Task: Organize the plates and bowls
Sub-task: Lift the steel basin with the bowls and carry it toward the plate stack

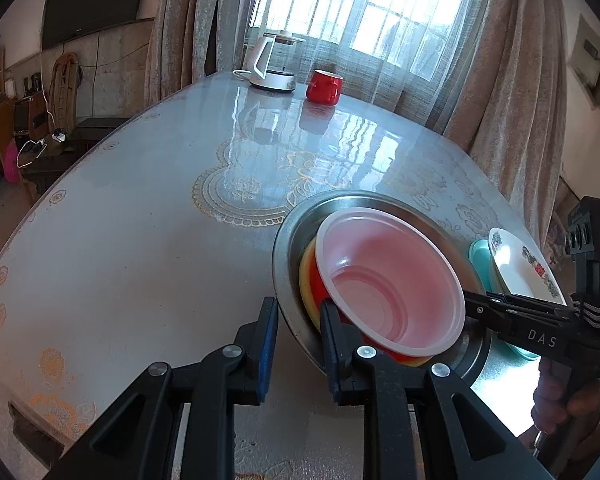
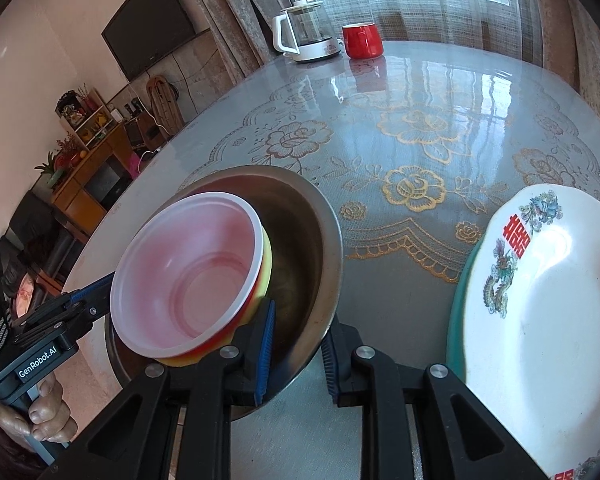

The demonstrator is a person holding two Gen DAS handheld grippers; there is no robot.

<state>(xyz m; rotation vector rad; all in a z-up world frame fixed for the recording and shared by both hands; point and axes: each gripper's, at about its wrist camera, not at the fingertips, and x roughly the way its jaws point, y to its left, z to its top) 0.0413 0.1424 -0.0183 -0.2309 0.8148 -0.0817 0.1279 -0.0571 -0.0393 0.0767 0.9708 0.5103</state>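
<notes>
A steel bowl (image 1: 288,236) (image 2: 320,216) stands on the table. Inside it sits a yellow bowl (image 1: 306,280) (image 2: 266,276), a red bowl (image 1: 320,292) and, on top, a pink plastic bowl (image 1: 384,276) (image 2: 188,264). My left gripper (image 1: 299,326) is open, its jaws straddling the steel bowl's near rim. My right gripper (image 2: 299,338) is open and straddles the steel bowl's rim on the opposite side; it shows in the left wrist view (image 1: 472,300). A white dragon-pattern plate (image 2: 540,320) (image 1: 516,268) lies on a teal plate (image 2: 460,292) (image 1: 480,256) right of the bowls.
A glass kettle (image 1: 274,64) (image 2: 308,32) and a red mug (image 1: 324,86) (image 2: 362,40) stand at the table's far edge. The glossy floral-patterned table (image 1: 140,240) stretches left and back. Curtains and a window lie behind.
</notes>
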